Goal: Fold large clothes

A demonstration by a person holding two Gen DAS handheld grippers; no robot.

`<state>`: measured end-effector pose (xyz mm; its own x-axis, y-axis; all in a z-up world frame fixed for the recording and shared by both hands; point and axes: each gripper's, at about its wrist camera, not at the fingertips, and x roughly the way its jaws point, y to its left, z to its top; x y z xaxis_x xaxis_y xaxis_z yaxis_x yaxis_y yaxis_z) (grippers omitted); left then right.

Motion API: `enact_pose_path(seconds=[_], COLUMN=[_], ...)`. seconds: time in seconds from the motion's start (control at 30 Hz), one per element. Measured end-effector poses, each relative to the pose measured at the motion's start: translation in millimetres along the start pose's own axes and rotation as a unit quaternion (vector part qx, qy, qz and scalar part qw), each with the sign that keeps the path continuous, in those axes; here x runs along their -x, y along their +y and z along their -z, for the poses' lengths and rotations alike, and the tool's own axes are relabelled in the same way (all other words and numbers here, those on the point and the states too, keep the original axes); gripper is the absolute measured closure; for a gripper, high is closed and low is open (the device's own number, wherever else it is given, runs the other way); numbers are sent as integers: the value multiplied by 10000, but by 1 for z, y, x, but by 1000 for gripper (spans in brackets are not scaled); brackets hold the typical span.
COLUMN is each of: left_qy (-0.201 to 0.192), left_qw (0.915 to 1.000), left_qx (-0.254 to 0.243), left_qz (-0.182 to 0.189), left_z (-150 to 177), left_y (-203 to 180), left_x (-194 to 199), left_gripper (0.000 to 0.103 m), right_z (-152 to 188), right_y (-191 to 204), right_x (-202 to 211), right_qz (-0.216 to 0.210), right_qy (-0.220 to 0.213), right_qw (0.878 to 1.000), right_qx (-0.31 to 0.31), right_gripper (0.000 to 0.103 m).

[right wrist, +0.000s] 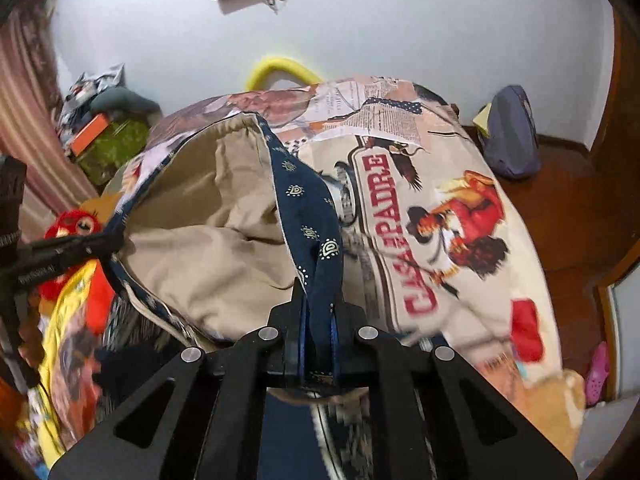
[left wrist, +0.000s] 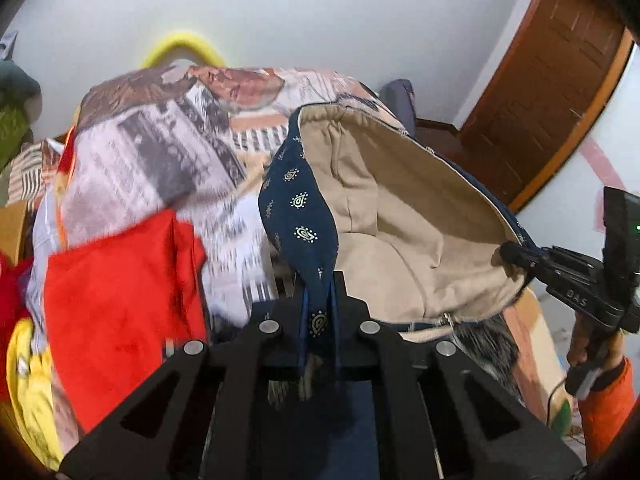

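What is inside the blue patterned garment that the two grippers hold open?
Inside the blue patterned garment only its beige lining shows, and no object. The deeper part, beyond the lining's folds, is hidden.

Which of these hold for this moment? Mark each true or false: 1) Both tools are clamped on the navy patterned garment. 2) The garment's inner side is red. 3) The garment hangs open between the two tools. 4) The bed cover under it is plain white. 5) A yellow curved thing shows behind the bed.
1) True: the left tool and the right tool each pinch an edge of the navy garment.
2) False: its lining is beige.
3) True: the edge runs from one tool to the other, lining exposed.
4) False: the bed cover is printed with pictures and red lettering.
5) True: the yellow curved thing stands against the wall.
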<state>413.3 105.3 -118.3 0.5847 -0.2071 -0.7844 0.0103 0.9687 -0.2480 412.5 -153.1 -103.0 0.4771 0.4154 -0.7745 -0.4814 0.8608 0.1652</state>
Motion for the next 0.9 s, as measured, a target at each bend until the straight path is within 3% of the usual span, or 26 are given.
enact_pose_path(seconds=[0.13, 0.3, 0.4, 0.5, 0.6, 0.67, 0.8, 0.9], left_qy=[174, 544, 758, 852, 1024, 1044, 709, 508], left_qw=[9992, 9976, 9967, 9949, 9925, 9909, 9911, 9937], left_qx=[-307, -287, -76, -235, -415, -607, -870, -789], left_qz=[-178, -314, -277, -491, -522, -588, -715, -618], left_z=[48, 96, 118, 134, 142, 143, 138, 125], left_y=[-12, -9, -2, -4, -10, -16, -26, -26], left_x=[17, 5, -6, -15, -15, -8, 18, 31], left_gripper=[95, 95, 95, 94, 92, 85, 59, 58], right_z=[39, 92, 117, 132, 133, 128, 118, 106], right_y=[6, 15, 18, 19, 19, 19, 21, 30], right_x=[13, 11, 6, -3, 2, 9, 29, 42], right_qz=[14, 87, 372, 577, 771, 979, 916, 805], right_qy=[187, 497, 658, 876, 840, 845, 595, 412], right_qw=[9998, 9987, 9971, 9943, 9934, 9916, 9940, 9959], right_qx=[89, 83, 119, 164, 95, 19, -23, 91], right_gripper=[95, 95, 94, 94, 75, 53, 44, 44])
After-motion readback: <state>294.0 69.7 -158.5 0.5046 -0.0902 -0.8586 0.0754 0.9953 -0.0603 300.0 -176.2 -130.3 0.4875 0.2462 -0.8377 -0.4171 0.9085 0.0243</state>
